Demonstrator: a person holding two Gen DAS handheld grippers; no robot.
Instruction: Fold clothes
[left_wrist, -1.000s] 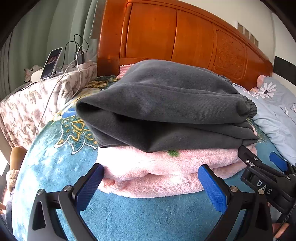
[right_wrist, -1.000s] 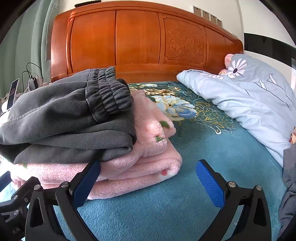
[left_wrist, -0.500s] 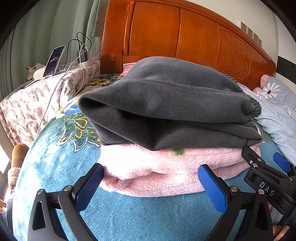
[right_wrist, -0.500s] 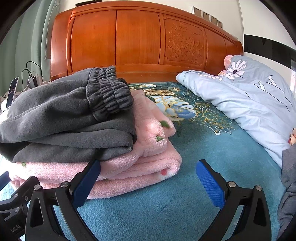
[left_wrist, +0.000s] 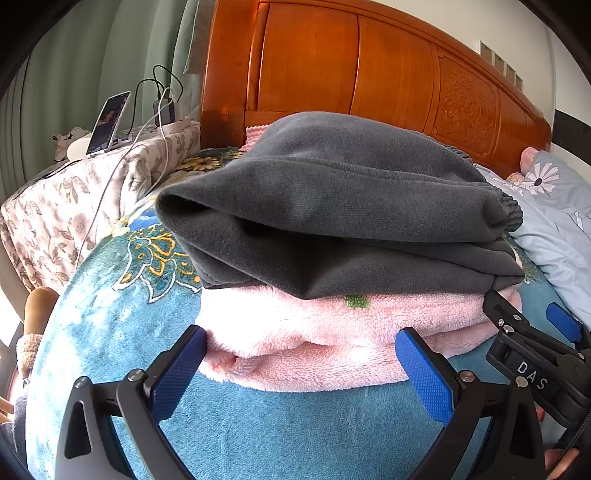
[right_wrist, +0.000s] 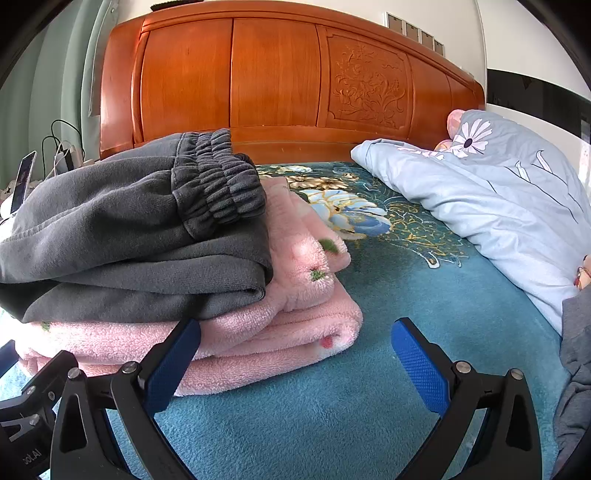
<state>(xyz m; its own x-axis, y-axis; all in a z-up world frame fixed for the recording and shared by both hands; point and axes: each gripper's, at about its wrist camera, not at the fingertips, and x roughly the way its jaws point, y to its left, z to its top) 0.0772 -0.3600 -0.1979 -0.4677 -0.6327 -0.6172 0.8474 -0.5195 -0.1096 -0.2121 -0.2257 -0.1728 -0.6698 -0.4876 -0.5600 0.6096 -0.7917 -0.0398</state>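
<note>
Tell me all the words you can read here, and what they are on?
"DAS": white letters on the right tongs, seen from the left camera.
Upside-down white letters on the left tongs: cut off, cannot be read.
Phone screen: too blurry to read.

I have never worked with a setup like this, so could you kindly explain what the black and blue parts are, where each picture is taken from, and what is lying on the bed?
There is no robot here: a person carries a two-finger gripper in each hand, and a fisheye camera on each looks forward along its fingers. One picture comes from the left gripper, the other from the right gripper. The blue pads are the fingertips. Both grippers are open and hold nothing. On the teal blanket lies a stack: folded grey trousers on top of a folded pink fleece garment. Behind stands a wooden headboard; a light blue quilt lies to the right. The left view also shows a phone on a side table.
</note>
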